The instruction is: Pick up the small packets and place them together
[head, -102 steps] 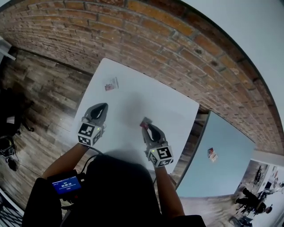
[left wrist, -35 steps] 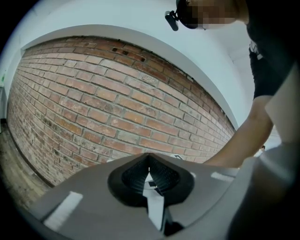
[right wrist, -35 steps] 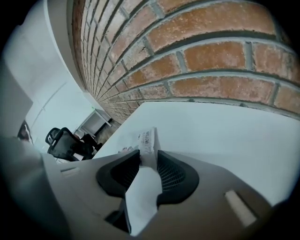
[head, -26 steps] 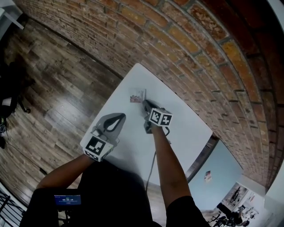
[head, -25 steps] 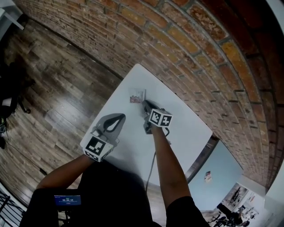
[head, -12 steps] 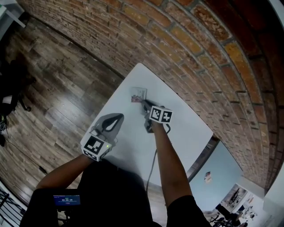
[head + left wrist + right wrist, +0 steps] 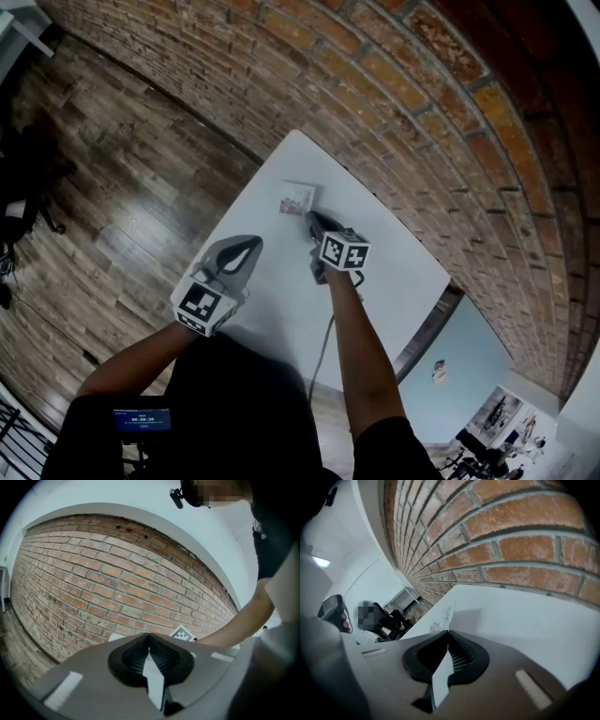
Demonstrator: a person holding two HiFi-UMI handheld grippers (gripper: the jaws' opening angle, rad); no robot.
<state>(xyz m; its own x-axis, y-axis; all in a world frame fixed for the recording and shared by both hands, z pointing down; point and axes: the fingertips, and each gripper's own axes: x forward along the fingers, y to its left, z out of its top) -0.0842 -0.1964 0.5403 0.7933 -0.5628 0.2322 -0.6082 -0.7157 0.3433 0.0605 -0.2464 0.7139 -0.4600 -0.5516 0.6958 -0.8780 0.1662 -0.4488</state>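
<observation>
Shows the right gripper (image 7: 448, 631) with fingers pressed together, jaws just closed, nothing pinched between them. Finds the small packets (image 7: 443, 617) lying together on the white table (image 7: 525, 620) just beyond those fingertips; cannot tell whether touching. Shows the left gripper (image 7: 149, 636) likewise clamped shut and empty, facing the brick wall (image 7: 117, 588), packets apart, ahead-right of its fingertips.

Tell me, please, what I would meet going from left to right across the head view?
Wooden floor → left gripper → small packets → right gripper, whose jaws have just closed → light blue tabletop.
</observation>
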